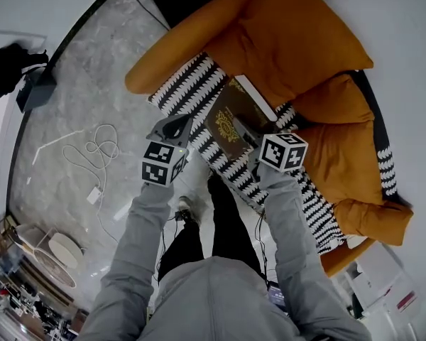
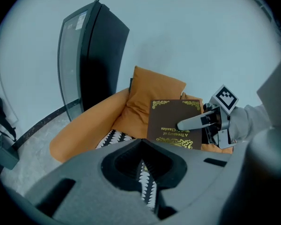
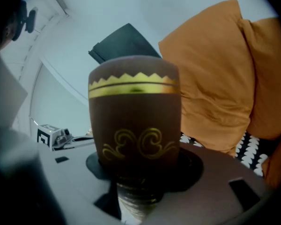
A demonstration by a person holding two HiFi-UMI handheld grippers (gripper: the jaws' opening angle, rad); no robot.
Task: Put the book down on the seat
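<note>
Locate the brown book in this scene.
In the head view, the brown book is at centre frame, clamped in the right gripper over the black-and-white patterned seat, with the orange cushions to its right.

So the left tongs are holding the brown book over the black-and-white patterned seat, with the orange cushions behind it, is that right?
Not the left. The right tongs hold the brown book over the black-and-white patterned seat, with the orange cushions behind it. The right gripper view shows the book gripped in them, and the left tongs hold nothing.
</note>
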